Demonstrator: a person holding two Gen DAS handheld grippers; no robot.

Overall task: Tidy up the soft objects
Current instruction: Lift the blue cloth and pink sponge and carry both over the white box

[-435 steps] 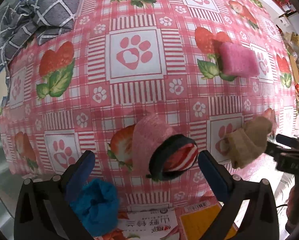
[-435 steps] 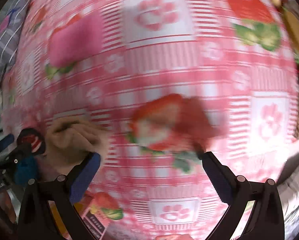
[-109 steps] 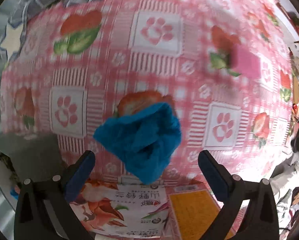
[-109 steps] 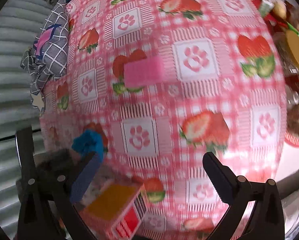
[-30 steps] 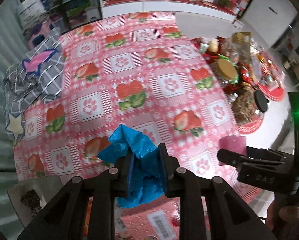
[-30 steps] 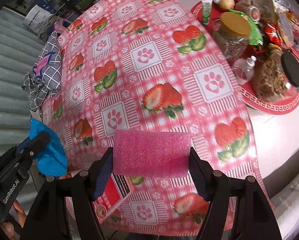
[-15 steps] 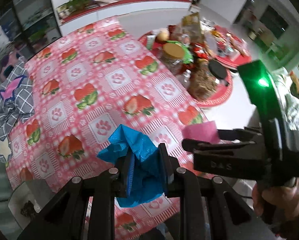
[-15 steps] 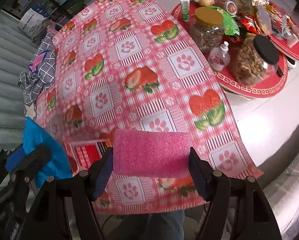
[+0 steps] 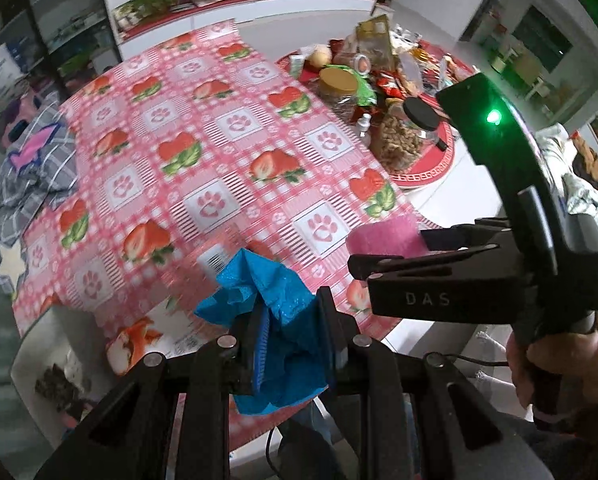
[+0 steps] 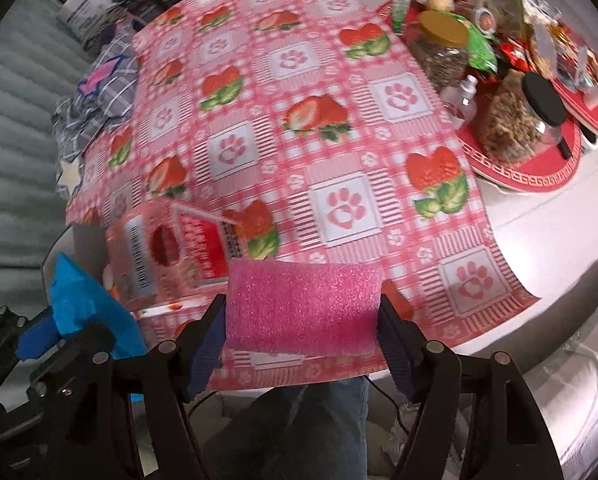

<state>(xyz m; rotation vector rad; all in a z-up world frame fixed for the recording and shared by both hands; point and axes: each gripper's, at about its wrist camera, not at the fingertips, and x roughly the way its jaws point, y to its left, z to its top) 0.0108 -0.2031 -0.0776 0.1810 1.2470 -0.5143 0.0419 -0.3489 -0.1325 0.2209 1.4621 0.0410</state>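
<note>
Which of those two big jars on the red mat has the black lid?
The jar of brown chunky snacks, nearer the table's edge. The other jar, behind it, has a gold lid.

Your L tongs [image 9: 289, 336] point steeply down, jaws nearly together, clamped on blue cloth [image 9: 275, 300]. R tongs [image 10: 303, 332] also point down, jaws mid-width, pads pressing pink sponge [image 10: 303, 308] ends. Your R hand [image 9: 559, 364] wraps the handle.
</note>
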